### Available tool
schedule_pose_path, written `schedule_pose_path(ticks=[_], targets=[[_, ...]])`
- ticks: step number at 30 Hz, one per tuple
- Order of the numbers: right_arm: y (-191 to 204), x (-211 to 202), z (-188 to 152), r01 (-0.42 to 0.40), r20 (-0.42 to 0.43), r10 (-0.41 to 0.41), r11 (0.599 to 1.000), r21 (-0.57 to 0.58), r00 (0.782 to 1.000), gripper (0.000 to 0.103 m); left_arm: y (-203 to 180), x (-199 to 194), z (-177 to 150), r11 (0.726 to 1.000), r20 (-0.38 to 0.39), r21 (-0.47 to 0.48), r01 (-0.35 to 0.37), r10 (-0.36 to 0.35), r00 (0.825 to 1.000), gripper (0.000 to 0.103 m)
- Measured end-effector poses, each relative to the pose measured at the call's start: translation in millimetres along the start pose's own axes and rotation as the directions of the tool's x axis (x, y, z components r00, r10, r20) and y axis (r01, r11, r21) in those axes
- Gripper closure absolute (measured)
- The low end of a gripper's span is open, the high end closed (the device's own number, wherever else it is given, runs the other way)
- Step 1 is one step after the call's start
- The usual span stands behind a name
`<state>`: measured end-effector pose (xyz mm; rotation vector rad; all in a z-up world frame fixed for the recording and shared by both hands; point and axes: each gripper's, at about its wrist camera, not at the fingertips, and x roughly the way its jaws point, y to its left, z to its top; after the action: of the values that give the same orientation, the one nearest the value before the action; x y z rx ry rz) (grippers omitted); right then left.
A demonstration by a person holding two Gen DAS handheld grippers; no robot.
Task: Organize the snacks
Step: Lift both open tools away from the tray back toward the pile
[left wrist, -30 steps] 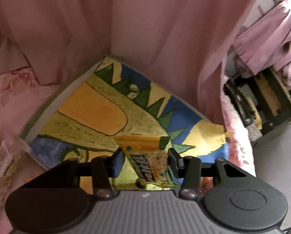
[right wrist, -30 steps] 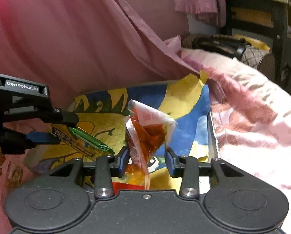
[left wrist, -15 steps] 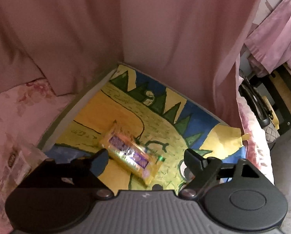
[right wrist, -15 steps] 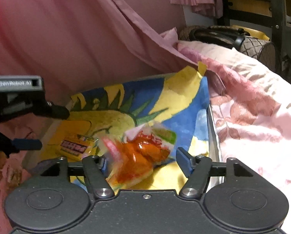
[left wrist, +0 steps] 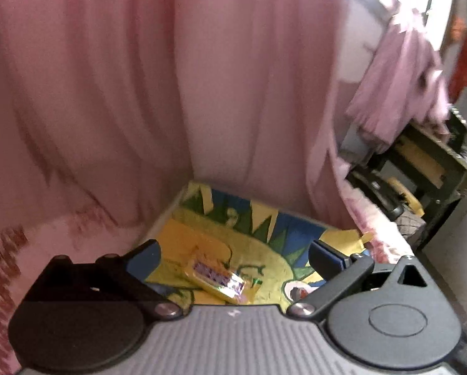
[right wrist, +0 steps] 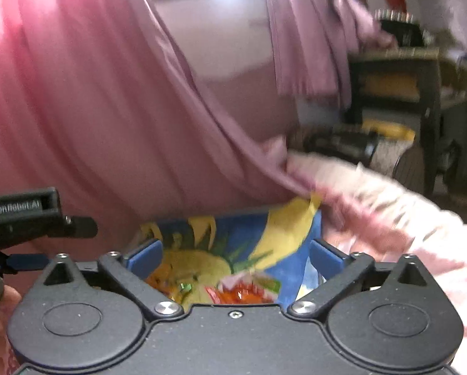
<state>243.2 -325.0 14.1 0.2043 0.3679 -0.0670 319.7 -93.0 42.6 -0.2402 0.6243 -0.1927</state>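
Pink curtain (right wrist: 92,93) behind "GenRobot.AI" tongs (right wrist: 45,243)

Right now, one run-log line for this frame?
left gripper: open, just opened | right gripper: open, just opened | yellow snack bar, orange snack packet: in tray

Two snack packets (left wrist: 219,276) (right wrist: 246,292), one tray (left wrist: 296,218), two grippers (left wrist: 233,256) (right wrist: 235,256)

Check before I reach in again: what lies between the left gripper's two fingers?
Nothing held: left gripper is open, and the left wrist view shows the yellow snack bar lying below on the dinosaur tray.
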Motion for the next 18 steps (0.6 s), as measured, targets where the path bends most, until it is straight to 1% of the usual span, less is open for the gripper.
schedule_pose_path(ticks=[3, 6, 9, 14, 18], targets=[[7.0, -31.2, 2.2, 0.002, 0.072, 0.0, 1.0, -0.023, 0.997, 0.001, -3.0, -30.3, -3.7, 0.998, 0.079, 0.064, -0.002, -0.003, 0.997, 0.0], [13.4, -59.8, 3.0, 0.005, 0.135, -0.001, 0.999, -0.032, 0.991, 0.001, -2.5, -62.1, -13.0, 0.993, 0.164, 0.116, -0.028, 0.008, 0.986, 0.0], [18.3, -86.2, 0.4, 0.01, 0.175, -0.005, 1.0, -0.026, 0.985, 0.001, 0.3, -91.0, -23.8, 0.987, 0.217, 0.15, -0.05, 0.016, 0.976, 0.0], [25.0, -123.9, -12.3, 0.002, 0.195, 0.004, 1.0, -0.03, 0.981, 0.001, 15.0, -128.1, -43.9, 0.983, 0.262, 0.165, -0.074, 0.029, 0.965, 0.0], [28.9, -149.0, -26.8, 0.003, 0.187, 0.006, 0.999, -0.046, 0.982, 0.001, 30.2, -150.4, -60.8, 0.981, 0.263, 0.172, -0.089, 0.041, 0.964, 0.0]])
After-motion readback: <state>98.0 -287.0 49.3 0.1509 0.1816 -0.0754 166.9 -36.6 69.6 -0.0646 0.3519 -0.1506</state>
